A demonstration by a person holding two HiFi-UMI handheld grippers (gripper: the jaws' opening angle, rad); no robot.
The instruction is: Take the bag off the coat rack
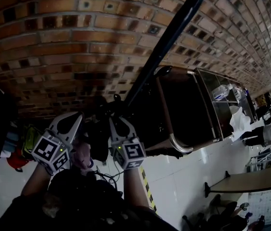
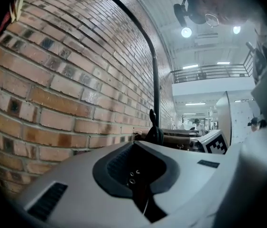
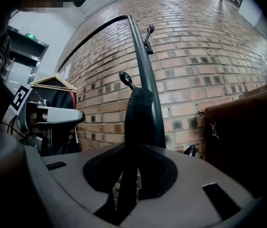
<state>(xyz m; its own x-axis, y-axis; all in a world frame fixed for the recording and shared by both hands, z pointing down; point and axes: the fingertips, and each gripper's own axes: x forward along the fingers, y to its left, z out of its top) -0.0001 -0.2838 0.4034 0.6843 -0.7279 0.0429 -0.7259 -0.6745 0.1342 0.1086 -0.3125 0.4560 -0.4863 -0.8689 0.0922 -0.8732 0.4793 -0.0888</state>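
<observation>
Right gripper (image 3: 132, 165) clamped narrow on bag strap (image 3: 142, 113). Strap runs straight up, apparently looped over rack hook (image 3: 125, 78); release direction: upward.

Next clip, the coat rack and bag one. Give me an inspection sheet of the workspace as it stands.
surface: pale tiled floor with striped hazard tape.
job's things: black coat rack; black bag strap hanging on it.
clutter: hanger with a dark garment; brown cabinet beside the rack.
grippers: right hand-held gripper shut on the bag strap; left hand-held gripper jaws together, nothing clearly held.
cables: thin cable by the person's chest.
surroundings: brick wall; table.
</observation>
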